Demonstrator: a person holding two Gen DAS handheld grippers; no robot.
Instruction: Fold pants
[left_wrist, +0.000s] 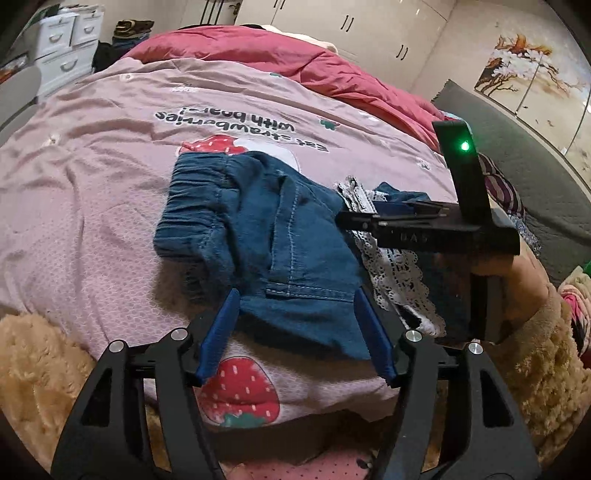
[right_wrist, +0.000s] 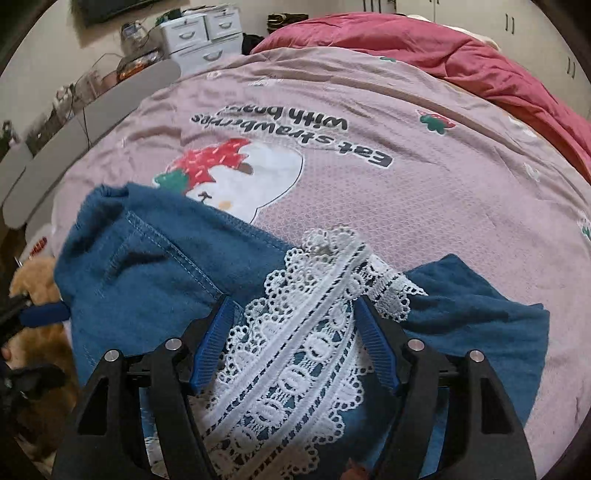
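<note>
A pair of small blue denim pants (left_wrist: 266, 229) lies bunched on a pink bedspread (left_wrist: 92, 192) printed with strawberries and the words "Eat strawberries with bear", spread over a bed in a cluttered bedroom. The elastic waistband (left_wrist: 192, 206) points toward the far side of the bed, and white lace trim (right_wrist: 295, 332) crosses the cloth at the near end.

The left gripper (left_wrist: 295, 295) hovers at the near edge of the denim with its blue fingers (left_wrist: 221, 325) spread wide, one on each side of a stitched pocket corner; whether their tips touch the cloth cannot be told.

The right gripper (right_wrist: 291, 302) stands over the lace band, its fingers (right_wrist: 376, 339) likewise held apart, with the lace and denim lying between them and nothing pinched. In the left wrist view the same tool appears side-on as a black body carrying a green light (left_wrist: 464, 146), gripped by a hand in a fluffy tan sleeve (left_wrist: 535, 354).

A red quilt (left_wrist: 295, 62) is heaped along the far edge of the bed. Beyond it stand white drawer units (right_wrist: 199, 37) and pale wardrobe doors (left_wrist: 351, 26), and a blossom-tree picture (left_wrist: 524, 74) hangs on the wall at right.
</note>
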